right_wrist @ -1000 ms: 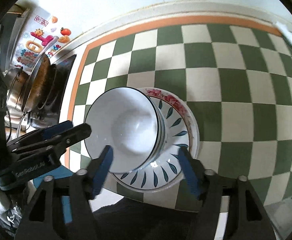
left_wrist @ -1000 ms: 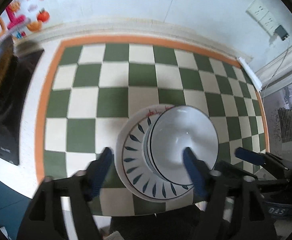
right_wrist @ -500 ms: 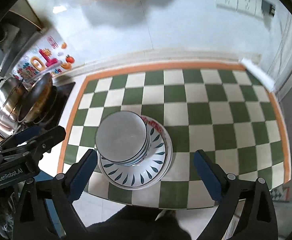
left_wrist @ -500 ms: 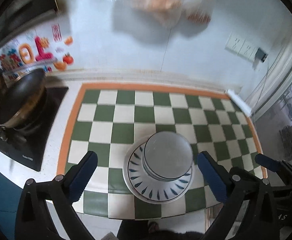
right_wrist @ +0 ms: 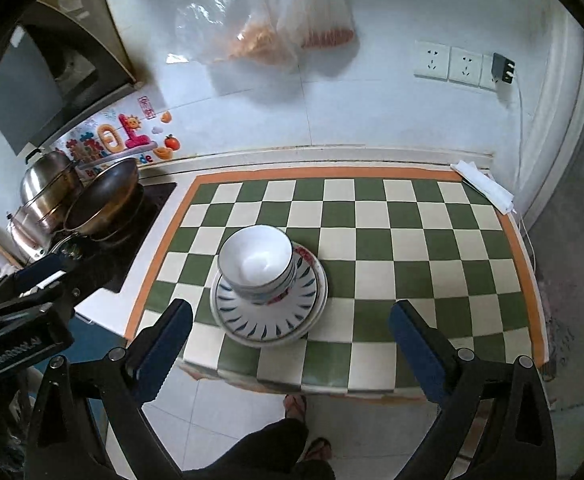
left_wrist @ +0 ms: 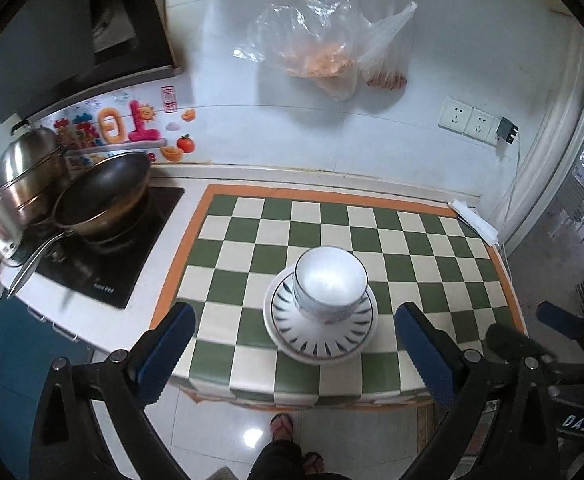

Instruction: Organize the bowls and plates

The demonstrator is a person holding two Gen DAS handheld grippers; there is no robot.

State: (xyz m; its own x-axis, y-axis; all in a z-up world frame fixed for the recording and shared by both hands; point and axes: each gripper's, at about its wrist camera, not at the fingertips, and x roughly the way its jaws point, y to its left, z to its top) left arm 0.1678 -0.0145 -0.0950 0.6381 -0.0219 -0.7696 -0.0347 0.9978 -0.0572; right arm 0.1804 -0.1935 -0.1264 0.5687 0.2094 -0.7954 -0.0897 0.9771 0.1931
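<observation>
A stack of white blue-rimmed bowls [left_wrist: 329, 280] [right_wrist: 256, 264] sits upright on a stack of plates [left_wrist: 319, 338] [right_wrist: 268, 320] with blue leaf marks. Both stand near the front of the green-and-cream checked tablecloth [left_wrist: 411, 248] [right_wrist: 411, 240]. A red-flowered plate rim [right_wrist: 311, 258] peeks out under the top plate. My left gripper [left_wrist: 293, 309] hangs open, high above and in front of the stack, touching nothing. My right gripper [right_wrist: 290, 305] is open too, just as far off, with nothing between its fingers. Each gripper shows at the edge of the other's view: the right gripper [left_wrist: 563, 320], the left gripper [right_wrist: 32, 280].
Left of the cloth, a dark wok [left_wrist: 100, 196] and a steel pot [left_wrist: 24, 184] stand on a black cooktop [left_wrist: 108, 272]. A folded white cloth [left_wrist: 473, 222] lies at the back right corner. Plastic bags [left_wrist: 315, 40] hang on the wall. A person's feet [left_wrist: 282, 426] stand below the table's front edge.
Both grippers have risen and drawn back from the stack, which now looks small and far. Their jaws have spread wider. The bowls and plates have stayed put.
</observation>
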